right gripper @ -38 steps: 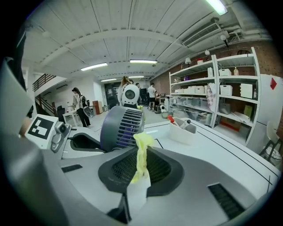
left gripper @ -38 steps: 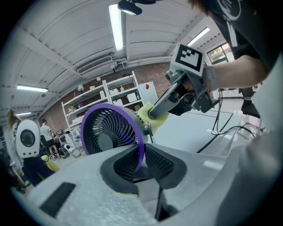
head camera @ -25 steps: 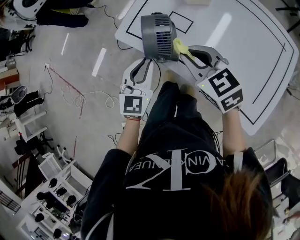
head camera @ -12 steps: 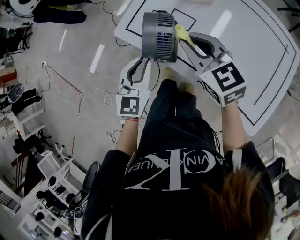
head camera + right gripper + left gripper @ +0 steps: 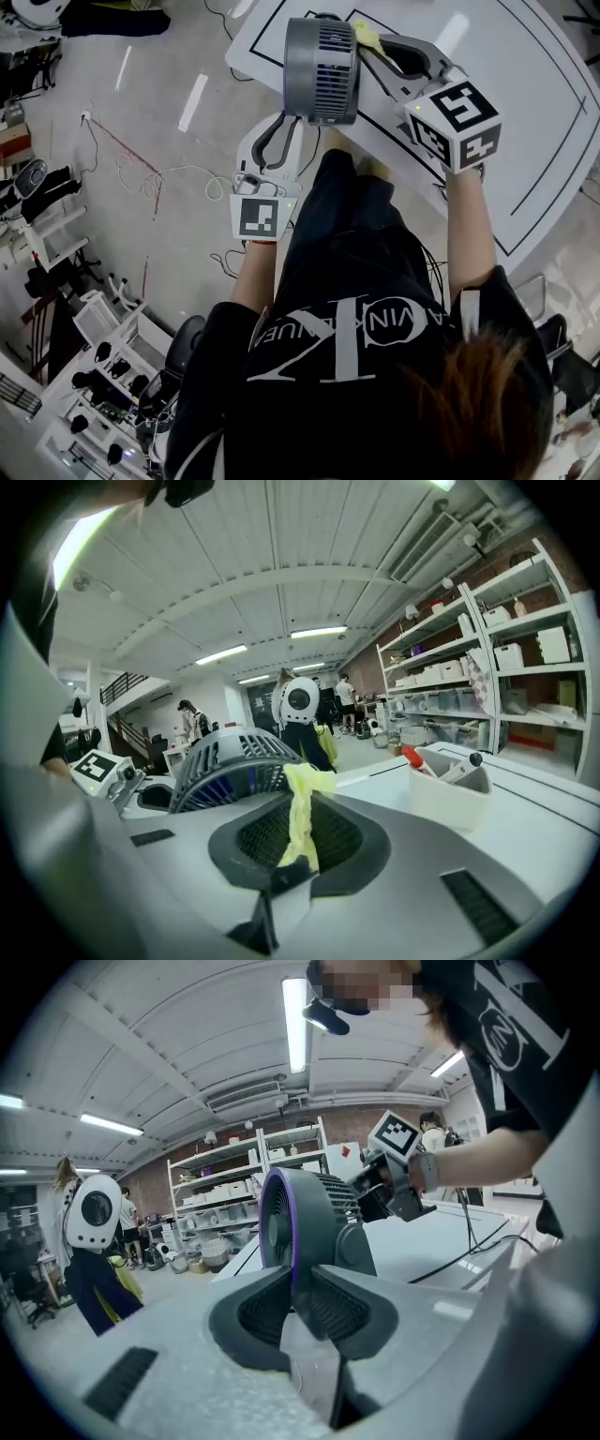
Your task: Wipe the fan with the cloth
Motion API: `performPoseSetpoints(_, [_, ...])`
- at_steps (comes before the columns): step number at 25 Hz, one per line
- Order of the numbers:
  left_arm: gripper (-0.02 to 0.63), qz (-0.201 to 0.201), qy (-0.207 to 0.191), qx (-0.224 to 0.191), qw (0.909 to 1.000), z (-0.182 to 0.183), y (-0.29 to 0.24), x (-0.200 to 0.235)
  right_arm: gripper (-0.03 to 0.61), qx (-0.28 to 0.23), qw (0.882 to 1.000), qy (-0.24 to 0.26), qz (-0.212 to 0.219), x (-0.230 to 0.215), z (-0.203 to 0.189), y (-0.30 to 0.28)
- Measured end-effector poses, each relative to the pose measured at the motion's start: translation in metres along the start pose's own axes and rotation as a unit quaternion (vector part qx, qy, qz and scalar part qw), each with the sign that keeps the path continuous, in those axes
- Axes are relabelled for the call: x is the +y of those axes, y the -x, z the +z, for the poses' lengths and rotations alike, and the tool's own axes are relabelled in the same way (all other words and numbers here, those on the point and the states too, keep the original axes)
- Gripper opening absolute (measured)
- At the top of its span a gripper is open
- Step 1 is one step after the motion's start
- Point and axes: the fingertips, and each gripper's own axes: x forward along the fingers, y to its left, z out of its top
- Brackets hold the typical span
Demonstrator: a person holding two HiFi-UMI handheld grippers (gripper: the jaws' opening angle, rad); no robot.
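**Head view:** the grey round fan (image 5: 321, 67) stands at top centre, on the near edge of the white table (image 5: 525, 112). The left gripper (image 5: 284, 127) meets it from below. The right gripper (image 5: 375, 43) holds a yellow cloth (image 5: 365, 35) at its right rim. White lettering on the black shirt (image 5: 347, 281) is only partly legible.

**Left gripper view:** the jaws pinch the fan's purple-edged ring at mid-frame.

**Right gripper view:** the jaws pinch the crumpled cloth. The fan's slatted grille lies just behind it, to the left.

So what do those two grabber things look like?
Both the left gripper and the right gripper are pale grey plastic with dark ribbed pads inside the jaws. Each carries a white cube printed with black square markers. The person wears a black short-sleeved top.
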Motion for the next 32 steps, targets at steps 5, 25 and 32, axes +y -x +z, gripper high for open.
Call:
performPoseSetpoints(5, [0.074, 0.001, -0.010, 0.008, 0.9999, -0.003, 0.000, 0.000, 0.040, 0.020, 0.999, -0.024, 0.025, -0.008, -0.021, -0.017])
performPoseSetpoints(25, [0.074, -0.001, -0.014, 0.017, 0.9998, -0.009, -0.001, -0.001, 0.038, 0.160, 0.981, 0.059, 0.094, 0.043, -0.089, -0.020])
performPoseSetpoints(32, [0.075, 0.001, -0.009, 0.015, 0.9998, -0.009, -0.002, 0.002, 0.038, 0.157, 0.975, 0.064, 0.145, 0.079, -0.093, -0.004])
